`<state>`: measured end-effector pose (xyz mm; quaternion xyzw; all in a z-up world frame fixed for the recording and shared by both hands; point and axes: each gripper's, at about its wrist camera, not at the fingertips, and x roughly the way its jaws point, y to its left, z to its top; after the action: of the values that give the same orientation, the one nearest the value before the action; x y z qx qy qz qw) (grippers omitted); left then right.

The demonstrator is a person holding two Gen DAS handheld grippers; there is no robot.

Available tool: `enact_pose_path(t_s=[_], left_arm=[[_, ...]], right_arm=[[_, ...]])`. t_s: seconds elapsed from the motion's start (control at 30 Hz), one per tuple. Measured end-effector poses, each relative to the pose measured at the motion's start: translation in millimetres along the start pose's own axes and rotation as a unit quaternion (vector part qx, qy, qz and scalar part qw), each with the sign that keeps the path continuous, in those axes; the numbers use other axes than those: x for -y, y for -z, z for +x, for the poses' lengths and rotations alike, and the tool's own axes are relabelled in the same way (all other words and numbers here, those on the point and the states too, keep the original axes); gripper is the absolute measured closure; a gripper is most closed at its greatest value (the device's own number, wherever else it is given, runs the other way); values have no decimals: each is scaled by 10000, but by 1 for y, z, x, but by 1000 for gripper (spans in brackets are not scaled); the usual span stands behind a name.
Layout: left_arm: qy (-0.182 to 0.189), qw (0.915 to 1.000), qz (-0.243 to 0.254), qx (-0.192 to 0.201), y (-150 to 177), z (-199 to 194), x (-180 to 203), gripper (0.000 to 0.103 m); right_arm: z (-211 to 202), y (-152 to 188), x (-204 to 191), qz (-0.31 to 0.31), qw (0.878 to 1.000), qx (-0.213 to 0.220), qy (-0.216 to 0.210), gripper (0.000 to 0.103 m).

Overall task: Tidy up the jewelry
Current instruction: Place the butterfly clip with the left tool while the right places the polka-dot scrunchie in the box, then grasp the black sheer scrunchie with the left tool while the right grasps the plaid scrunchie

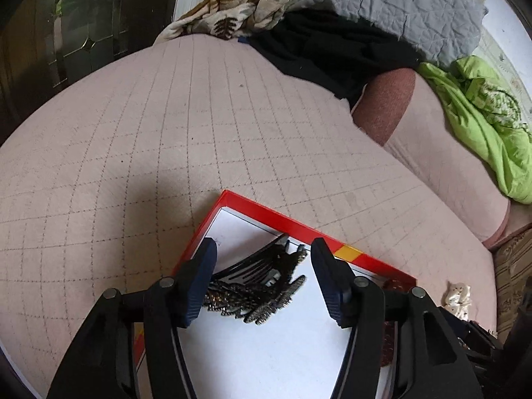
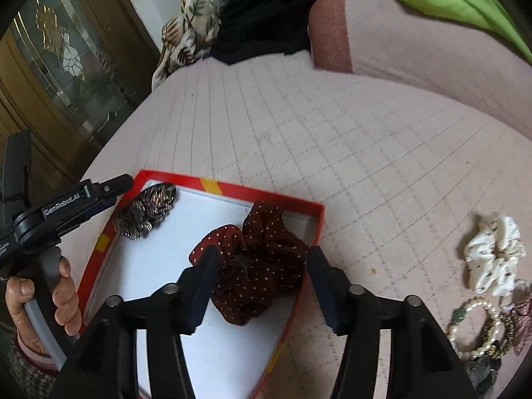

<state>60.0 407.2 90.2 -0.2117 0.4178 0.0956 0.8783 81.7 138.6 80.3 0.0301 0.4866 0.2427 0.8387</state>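
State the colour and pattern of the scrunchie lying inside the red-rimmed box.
The scrunchie is dark red with small white dots, clearest in the right wrist view.

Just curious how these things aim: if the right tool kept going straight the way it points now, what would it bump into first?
Most likely the dark red dotted scrunchie, lying in the red-rimmed box between the right tool's open fingers. Depth is hard to judge, so it may already be very near.
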Motion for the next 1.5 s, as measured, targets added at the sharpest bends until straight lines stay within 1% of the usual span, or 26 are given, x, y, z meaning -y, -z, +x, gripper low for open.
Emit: enact_pose_path(t_s=[0.1,0.17,0.23,0.37,0.4,0.43,0.47,0.5,0.53,0.6,0.67,0.73,0.83,0.9,1.0,1.1,1.3,1.5], left_arm=[[-74,9999,54,93,3,-17,5,45],[-217,9994,186,193,8,-33,13,45],[-329,9982,393,311,18,-51,24,45],[-350,9960,716,411,41,-80,48,39],[-315,9955,779,441,51,-89,56,37],[-275,9953,798,466,59,-96,61,35],[-199,9954,802,494,69,-103,67,31],[-140,9954,804,504,77,-108,72,30],[-55,9954,823,489,88,-113,78,30],[77,9954,876,379,104,-116,89,30],[206,9949,961,224,120,-116,103,30],[279,9939,1064,50,139,-115,118,30],[373,9920,1194,-167,159,-112,135,30],[401,9896,1355,-275,172,-112,147,30],[384,9845,1687,-288,189,-116,168,30],[398,9802,1911,-343,199,-115,184,30],[530,9739,2130,-578,209,-101,211,30],[725,9686,2265,-729,209,-75,242,30]], right_arm=[[-17,3,4,40,10000,68,9,43],[-31,8,9,100,9999,124,-12,43],[-53,21,17,165,9997,200,23,42],[-91,49,32,259,9989,340,192,41],[-105,59,39,288,9983,422,287,41],[-121,74,46,337,9971,548,417,38],[-134,85,51,367,9956,653,566,34],[-145,96,57,382,9937,749,744,26],[-154,107,63,398,9913,837,932,23],[-173,134,80,529,9845,996,1344,23],[-183,153,97,728,9805,967,1551,23],[-193,174,118,1076,9743,868,1778,23],[-206,194,140,1483,9706,806,1717,23],[-211,201,146,1589,9695,799,1685,23],[-215,212,148,1611,9699,798,1644,23],[-214,216,149,1634,9712,778,1551,23],[-213,220,158,1697,9714,772,1471,23],[-207,218,175,1848,9689,717,1480,23]])
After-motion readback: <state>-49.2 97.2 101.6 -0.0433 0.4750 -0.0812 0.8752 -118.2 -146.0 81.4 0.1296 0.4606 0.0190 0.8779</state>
